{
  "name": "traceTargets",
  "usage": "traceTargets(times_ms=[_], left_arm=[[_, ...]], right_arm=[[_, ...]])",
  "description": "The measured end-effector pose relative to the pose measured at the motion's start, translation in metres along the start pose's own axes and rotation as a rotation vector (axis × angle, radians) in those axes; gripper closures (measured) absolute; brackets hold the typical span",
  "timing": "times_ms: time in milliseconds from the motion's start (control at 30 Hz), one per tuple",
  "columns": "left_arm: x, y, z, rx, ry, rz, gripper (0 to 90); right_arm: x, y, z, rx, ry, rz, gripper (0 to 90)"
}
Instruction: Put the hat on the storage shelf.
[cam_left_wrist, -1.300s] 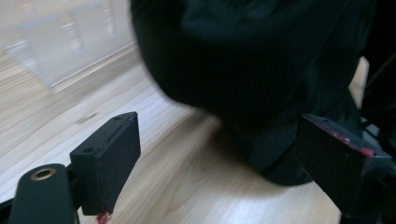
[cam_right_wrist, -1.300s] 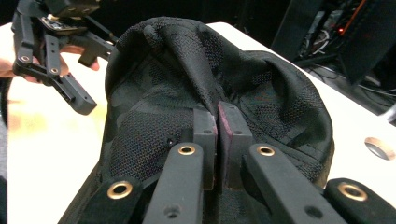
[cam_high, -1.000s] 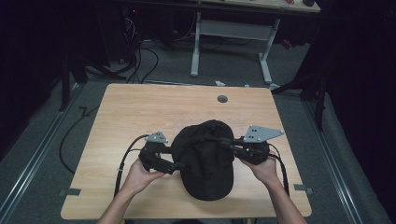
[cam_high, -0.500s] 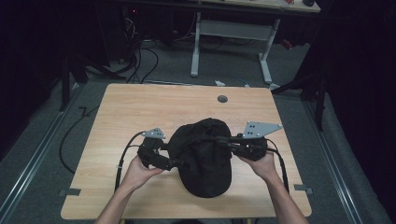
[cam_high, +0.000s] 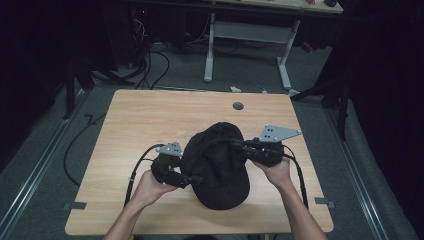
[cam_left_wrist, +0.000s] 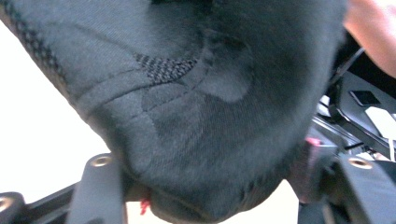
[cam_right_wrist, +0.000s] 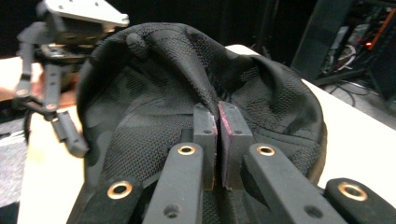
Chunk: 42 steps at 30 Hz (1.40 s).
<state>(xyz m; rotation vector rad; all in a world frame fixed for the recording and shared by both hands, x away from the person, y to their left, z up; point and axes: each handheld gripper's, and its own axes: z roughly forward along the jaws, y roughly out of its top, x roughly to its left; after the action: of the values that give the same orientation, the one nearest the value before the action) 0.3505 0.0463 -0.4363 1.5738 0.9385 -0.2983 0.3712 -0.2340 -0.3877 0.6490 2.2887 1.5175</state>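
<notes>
My hands come in from the bottom of the high view, one gripper each, w/ a black cap (cam_high: 218, 165) between them on the near half of the wooden table (cam_high: 140, 120). Its brim points toward me, crown away.

Left gripper (cam_high: 192, 179) is at the cap's left side, low near the brim. In the left gripper view its jaws stand wide apart w/ cap fabric bulging between them; can't tell if they actually pinch it.

Right gripper (cam_right_wrist: 217, 122) is at the cap's right side, up by the crown. Jaws pressed nearly together, a fold of the mesh fabric nipped between the pads.

Farther off, a small dark round hole (cam_high: 238, 106) sits in the tabletop near the far edge. Beyond the table: cables (cam_high: 150, 60) on the floor & a white desk frame (cam_high: 250, 35).
</notes>
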Motion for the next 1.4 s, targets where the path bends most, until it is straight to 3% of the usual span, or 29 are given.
traceTargets(times_ms=[133, 367, 567, 833, 967, 1033, 1167, 1233, 1267, 1300, 1400], left_arm=[[-0.006, -0.002, -0.003, 0.014, -0.042, 0.011, 52.0], [-0.015, -0.006, -0.003, 0.067, -0.071, 0.038, 66.2], [-0.023, -0.010, -0.008, 0.052, -0.116, 0.066, 79.7], [-0.029, -0.010, -0.014, 0.018, -0.146, 0.072, 83.3], [-0.030, -0.008, -0.019, -0.015, -0.139, 0.078, 83.6], [-0.030, -0.006, -0.021, -0.026, -0.137, 0.077, 83.5], [-0.029, -0.001, -0.031, -0.067, -0.131, 0.071, 83.4], [-0.029, 0.002, -0.036, -0.092, -0.115, 0.071, 83.4], [-0.029, 0.002, -0.036, -0.092, -0.115, 0.071, 83.3], [-0.028, 0.003, -0.037, -0.104, -0.102, 0.072, 83.3], [-0.027, 0.004, -0.038, -0.118, -0.090, 0.067, 83.3]], right_arm=[[-0.003, 0.000, 0.002, -0.009, -0.028, 0.007, 86.9], [-0.004, 0.000, 0.007, -0.007, -0.030, 0.013, 86.5], [-0.004, -0.001, 0.011, -0.007, -0.030, 0.014, 84.8], [-0.005, -0.001, 0.010, -0.024, -0.024, 0.033, 79.0], [-0.006, -0.001, 0.008, -0.017, -0.041, 0.064, 62.1], [-0.006, -0.002, 0.007, -0.014, -0.043, 0.073, 58.7], [-0.006, -0.005, 0.000, 0.024, -0.055, 0.083, 51.6], [-0.003, -0.012, -0.006, 0.053, -0.104, 0.086, 50.8], [-0.003, -0.012, -0.006, 0.053, -0.104, 0.086, 50.8], [-0.003, -0.022, -0.009, 0.083, -0.135, 0.106, 50.4], [-0.004, -0.033, -0.011, 0.117, -0.156, 0.132, 50.3]])
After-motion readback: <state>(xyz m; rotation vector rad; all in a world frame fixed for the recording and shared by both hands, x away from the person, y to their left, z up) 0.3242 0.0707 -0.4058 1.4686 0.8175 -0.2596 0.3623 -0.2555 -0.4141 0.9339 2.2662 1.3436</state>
